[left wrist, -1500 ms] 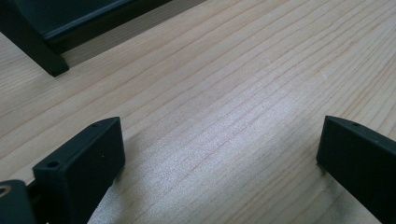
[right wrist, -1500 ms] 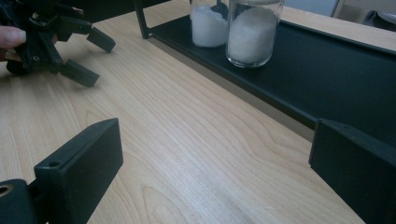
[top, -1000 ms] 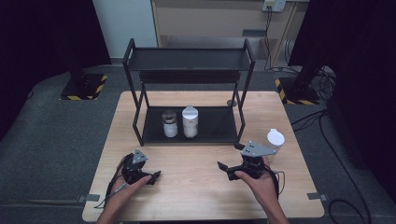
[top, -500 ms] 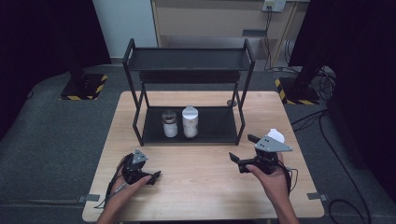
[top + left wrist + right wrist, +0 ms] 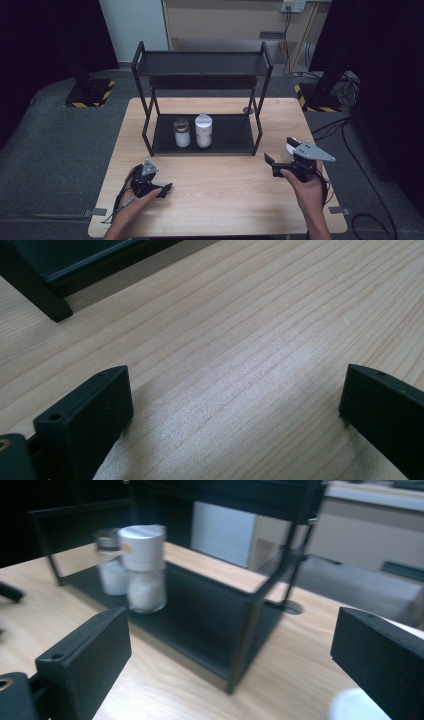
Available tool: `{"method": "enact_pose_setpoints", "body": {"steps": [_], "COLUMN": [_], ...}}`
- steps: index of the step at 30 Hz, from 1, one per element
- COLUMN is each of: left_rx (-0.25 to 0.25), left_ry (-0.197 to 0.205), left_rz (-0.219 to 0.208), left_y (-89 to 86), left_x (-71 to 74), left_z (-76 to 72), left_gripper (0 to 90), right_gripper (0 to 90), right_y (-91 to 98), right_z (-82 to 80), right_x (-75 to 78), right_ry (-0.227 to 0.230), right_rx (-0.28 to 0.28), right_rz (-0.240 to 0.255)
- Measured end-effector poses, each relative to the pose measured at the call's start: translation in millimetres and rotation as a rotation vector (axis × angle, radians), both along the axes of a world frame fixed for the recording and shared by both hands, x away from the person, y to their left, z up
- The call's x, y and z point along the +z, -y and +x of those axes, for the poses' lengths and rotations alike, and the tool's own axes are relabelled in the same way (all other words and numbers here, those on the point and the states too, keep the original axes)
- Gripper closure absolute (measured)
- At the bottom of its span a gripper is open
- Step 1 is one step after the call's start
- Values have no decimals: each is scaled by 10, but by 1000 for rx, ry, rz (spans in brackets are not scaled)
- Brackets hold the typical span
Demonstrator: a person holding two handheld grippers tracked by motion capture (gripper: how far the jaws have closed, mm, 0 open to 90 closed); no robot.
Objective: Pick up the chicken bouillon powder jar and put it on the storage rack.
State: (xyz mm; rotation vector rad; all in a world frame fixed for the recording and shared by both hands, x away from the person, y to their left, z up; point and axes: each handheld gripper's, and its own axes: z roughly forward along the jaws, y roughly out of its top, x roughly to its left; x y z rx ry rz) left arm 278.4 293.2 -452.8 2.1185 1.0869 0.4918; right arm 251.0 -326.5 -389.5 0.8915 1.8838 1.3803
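Observation:
A black two-tier rack [image 5: 260, 90] stands at the middle of the wooden table [image 5: 225, 200]. On its lower shelf are a silver-lidded jar [image 5: 182, 133] and a white-lidded jar [image 5: 203, 130], side by side. A third white jar [image 5: 288, 146] stands on the table to the rack's right, partly hidden under my right gripper's grey plate. My right gripper [image 5: 271, 166] is open just beside it, jaws pointing left toward the rack. In the right gripper view the open right gripper [image 5: 235, 650] faces the shelf jars [image 5: 145, 570]; the white jar [image 5: 350, 705] shows past the right jaw. My left gripper [image 5: 162, 190] rests open on the table, nothing between its jaws [image 5: 235, 395].
The rack's front left foot [image 5: 52, 312] stands a short way beyond my left gripper. The rack's upper shelf [image 5: 200, 65] holds nothing. Bare table lies between the two grippers in front of the rack. Dark floor and cables [image 5: 350, 125] surround the table.
My right gripper has moved right and slightly away from the person, ending beside the white jar, which its plate now partly covers. The left gripper has stayed still.

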Motion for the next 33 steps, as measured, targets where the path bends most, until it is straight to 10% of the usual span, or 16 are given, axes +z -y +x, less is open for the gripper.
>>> {"method": "enact_pose_setpoints", "body": {"steps": [15, 33], "left_rx": [0, 2], "left_ry": [0, 0], "left_rz": [2, 3], "left_y": [2, 5], "left_x": [2, 3], "left_z": [-2, -5], "left_gripper": [0, 0], "right_gripper": [42, 41], "right_y": [260, 347], "right_z": [-50, 122], "right_x": [-135, -379], "right_ry": [2, -98], "right_rx": [-149, -166], "right_rz": [21, 36]}}
